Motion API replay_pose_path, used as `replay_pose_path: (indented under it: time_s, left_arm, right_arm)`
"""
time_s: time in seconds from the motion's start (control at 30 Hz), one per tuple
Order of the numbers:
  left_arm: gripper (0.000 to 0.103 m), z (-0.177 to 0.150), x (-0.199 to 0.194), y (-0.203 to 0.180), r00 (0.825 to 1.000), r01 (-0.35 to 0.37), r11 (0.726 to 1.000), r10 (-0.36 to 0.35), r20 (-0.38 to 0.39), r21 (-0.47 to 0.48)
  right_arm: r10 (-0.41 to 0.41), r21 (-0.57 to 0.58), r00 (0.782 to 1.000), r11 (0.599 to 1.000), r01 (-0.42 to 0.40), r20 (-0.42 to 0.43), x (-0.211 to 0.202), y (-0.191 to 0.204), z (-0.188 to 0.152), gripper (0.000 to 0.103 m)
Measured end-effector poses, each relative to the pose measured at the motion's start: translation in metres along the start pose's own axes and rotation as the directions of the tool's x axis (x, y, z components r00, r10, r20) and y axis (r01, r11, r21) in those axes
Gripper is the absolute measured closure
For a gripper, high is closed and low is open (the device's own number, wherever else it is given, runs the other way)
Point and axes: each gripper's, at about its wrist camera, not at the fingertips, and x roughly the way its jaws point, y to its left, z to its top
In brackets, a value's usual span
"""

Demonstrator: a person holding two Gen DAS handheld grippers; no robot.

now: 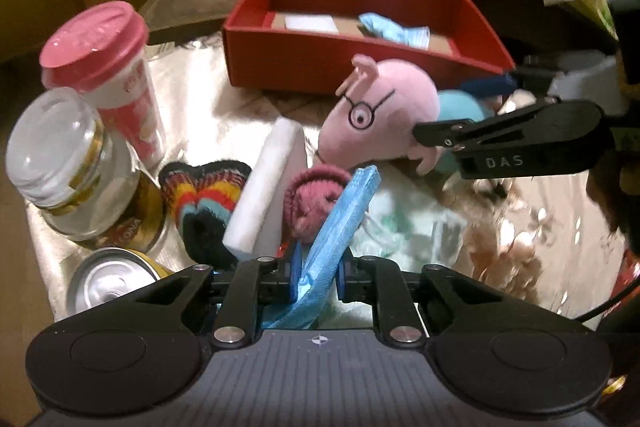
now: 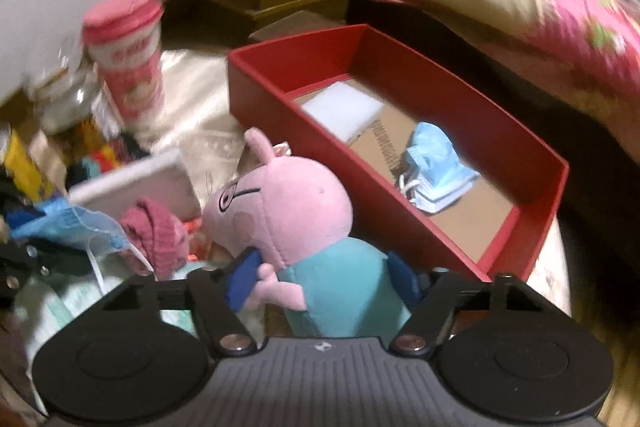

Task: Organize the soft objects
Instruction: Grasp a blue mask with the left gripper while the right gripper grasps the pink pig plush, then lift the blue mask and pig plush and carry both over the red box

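The work surface is a small table covered with a shiny pale cloth (image 1: 192,99), set beside a bed with a floral quilt (image 2: 560,15). A red box (image 2: 400,163) stands at the far side of the cloth and serves, by all appearances, as the collection bin.

Done so far: the box holds a white sponge block (image 2: 340,109) and a crumpled blue face mask (image 2: 436,163), both lying on its cardboard floor.

In hand:
- The left gripper (image 1: 318,277) is closed on a second blue face mask (image 1: 340,223); the pleated fabric is pinched between the blue pads and stands up from them, clear of the pile.
- The right gripper (image 2: 320,283) has its jaws clamped on the teal body of a pink pig plush (image 2: 288,207); one pad presses by the plush's arm, the other on the far flank. The plush sits just beside the near wall of the box, not yet inside.

Left on the cloth: a second white sponge block (image 1: 264,183), a dusty-pink knitted item (image 1: 316,199), a striped knitted item (image 1: 208,199), and pale green soft material underneath.

Not task items, judged by hardness: a pink-lidded cup (image 1: 104,67), a glass jar (image 1: 68,163) and a can (image 1: 108,283), grouped at the left edge.

Estimate: under halfway; two items delivered, two gripped, at least three pending.
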Motion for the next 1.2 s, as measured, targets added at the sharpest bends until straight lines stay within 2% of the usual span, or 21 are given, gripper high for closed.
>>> replay_pose_path:
  time_s: [0.07,0.13,0.17,0.33,0.5,0.57,0.63,0.67,0.73,0.77,0.8,0.87,0.93,1.0,1.03,1.07,1.2]
  left_arm:
    - [0.088,0.003,-0.003,0.001,1.0,0.008,1.0,-0.007,0.01,-0.024]
    - [0.088,0.006,-0.007,-0.001,1.0,0.023,0.999,-0.022,0.022,-0.04]
    - [0.088,0.008,-0.009,0.0,0.999,0.028,0.999,-0.027,0.029,-0.046]
    - [0.087,0.015,-0.015,-0.002,0.998,0.04,0.997,-0.037,0.056,-0.066]
    - [0.087,0.015,-0.008,-0.002,0.998,0.064,0.995,-0.063,0.02,-0.08]
    - [0.086,0.015,-0.005,-0.003,0.997,0.072,0.994,-0.071,0.008,-0.078]
    - [0.086,0.013,-0.004,-0.004,0.998,0.068,0.995,-0.068,0.003,-0.075]
    - [0.086,0.012,-0.003,-0.004,0.997,0.072,0.995,-0.072,-0.002,-0.075]
    - [0.085,0.011,-0.001,-0.003,0.997,0.072,0.994,-0.073,-0.011,-0.076]
    - [0.084,0.011,0.0,-0.003,0.997,0.073,0.994,-0.074,-0.016,-0.078]
    - [0.084,0.01,0.001,-0.002,0.997,0.075,0.994,-0.077,-0.019,-0.08]
    - [0.083,0.01,0.003,-0.003,0.996,0.078,0.994,-0.08,-0.025,-0.08]
    - [0.082,0.011,0.005,-0.006,0.996,0.077,0.994,-0.079,-0.028,-0.072]
    - [0.081,0.01,0.008,-0.007,0.996,0.076,0.995,-0.079,-0.034,-0.071]
    - [0.08,0.01,0.01,-0.006,0.996,0.076,0.994,-0.079,-0.039,-0.072]
    - [0.082,0.01,0.011,-0.006,0.996,0.077,0.994,-0.08,-0.042,-0.076]
    - [0.084,0.012,0.008,-0.004,0.995,0.094,0.991,-0.098,-0.032,-0.097]
  right_arm:
    - [0.034,0.069,0.999,0.997,-0.034,0.008,-0.005,-0.007,0.002,0.073]
    - [0.051,0.136,0.999,0.989,-0.053,0.015,-0.011,-0.016,0.004,0.097]
    - [0.063,0.164,0.998,0.984,-0.065,0.018,-0.012,-0.02,0.005,0.103]
    - [0.079,0.149,0.997,0.986,-0.08,0.009,-0.013,-0.023,0.008,0.103]
    - [0.068,0.09,0.998,0.994,-0.068,0.004,-0.002,-0.022,0.013,0.103]
    - [0.093,0.073,0.996,0.993,-0.092,-0.015,0.001,-0.026,0.017,0.103]
    - [0.122,0.016,0.992,0.992,-0.121,-0.043,0.002,-0.031,0.023,0.094]
    - [0.133,0.022,0.99,0.991,-0.132,-0.049,0.001,-0.035,0.024,0.085]
    - [0.209,0.084,0.976,0.976,-0.203,-0.065,0.0,-0.048,0.023,0.066]
    - [0.249,0.1,0.966,0.965,-0.242,-0.064,-0.001,-0.051,0.022,0.05]
    - [0.266,0.092,0.962,0.961,-0.26,-0.057,-0.003,-0.049,0.021,0.046]
    - [0.268,0.032,0.961,0.963,-0.267,-0.067,0.001,-0.037,0.019,0.046]
    - [0.199,-0.025,0.975,0.979,-0.202,-0.101,0.017,-0.021,0.021,0.047]
    - [0.183,-0.037,0.974,0.981,-0.189,-0.132,0.035,-0.012,0.02,0.047]
    - [0.162,-0.051,0.979,0.984,-0.17,-0.121,0.04,-0.007,0.02,0.046]
    - [0.148,-0.064,0.982,0.986,-0.156,-0.115,0.041,-0.003,0.019,0.049]
    - [0.139,-0.004,0.986,0.99,-0.14,-0.096,0.032,-0.004,0.014,0.06]
